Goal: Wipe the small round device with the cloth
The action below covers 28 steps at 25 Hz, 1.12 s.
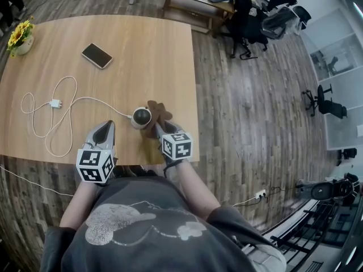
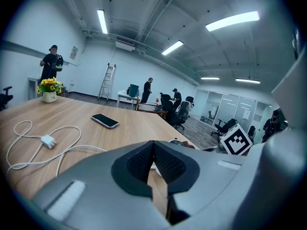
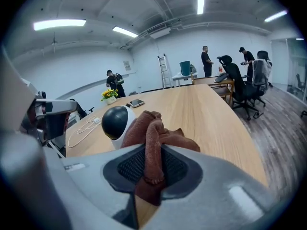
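The small round device (image 1: 140, 117), white with a black dome face, stands on the wooden table (image 1: 142, 50) near its front edge; the right gripper view shows it (image 3: 115, 124) close ahead at left. A brown cloth (image 1: 157, 115) lies against its right side. My right gripper (image 1: 161, 131) is shut on the cloth (image 3: 152, 138), which bunches out past the jaws and touches the device. My left gripper (image 1: 105, 131) hovers left of the device, shut with nothing between its pads (image 2: 153, 163). The device barely peeks over the left jaws.
A white charger cable (image 1: 50, 115) with a plug (image 1: 55, 103) loops across the table's left part and runs to the device. A black phone (image 1: 97, 55) lies farther back; a flower pot (image 1: 20, 38) stands at the far left corner. Office chairs (image 1: 249, 21) stand beyond.
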Each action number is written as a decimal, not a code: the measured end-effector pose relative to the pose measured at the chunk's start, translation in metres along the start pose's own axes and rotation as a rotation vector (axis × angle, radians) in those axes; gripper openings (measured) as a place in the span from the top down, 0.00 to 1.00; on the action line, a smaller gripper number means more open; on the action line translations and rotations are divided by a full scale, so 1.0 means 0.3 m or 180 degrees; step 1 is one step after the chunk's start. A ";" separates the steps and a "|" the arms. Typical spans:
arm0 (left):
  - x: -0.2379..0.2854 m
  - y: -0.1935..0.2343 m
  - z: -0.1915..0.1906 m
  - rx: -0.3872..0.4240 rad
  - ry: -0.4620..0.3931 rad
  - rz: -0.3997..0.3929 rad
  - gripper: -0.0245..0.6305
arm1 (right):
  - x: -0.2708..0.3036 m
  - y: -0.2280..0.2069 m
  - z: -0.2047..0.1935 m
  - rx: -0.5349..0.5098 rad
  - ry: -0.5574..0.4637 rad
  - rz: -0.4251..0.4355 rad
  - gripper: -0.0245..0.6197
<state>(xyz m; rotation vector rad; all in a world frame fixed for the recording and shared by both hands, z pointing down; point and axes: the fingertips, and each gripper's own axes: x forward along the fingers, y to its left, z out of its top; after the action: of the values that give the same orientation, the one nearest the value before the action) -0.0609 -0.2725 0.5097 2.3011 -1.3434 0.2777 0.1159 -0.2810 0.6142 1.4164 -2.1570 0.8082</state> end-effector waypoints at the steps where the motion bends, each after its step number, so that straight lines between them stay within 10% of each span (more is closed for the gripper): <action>1: -0.003 0.003 0.001 -0.0001 -0.0008 -0.0004 0.93 | -0.008 -0.007 0.008 0.0022 -0.0019 -0.0027 0.85; 13: -0.057 0.057 0.023 0.0035 -0.0109 0.0043 0.93 | -0.195 0.018 0.384 -0.0583 -0.0687 0.0338 0.85; 28: -0.065 0.062 -0.007 -0.0104 -0.0083 0.0337 0.93 | 0.048 0.125 0.334 -0.1623 0.0125 0.1045 0.85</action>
<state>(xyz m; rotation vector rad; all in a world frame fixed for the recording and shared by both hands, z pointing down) -0.0866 -0.2643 0.5092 2.2176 -1.4745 0.2587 0.0717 -0.3471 0.5409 0.8003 -2.3711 0.3389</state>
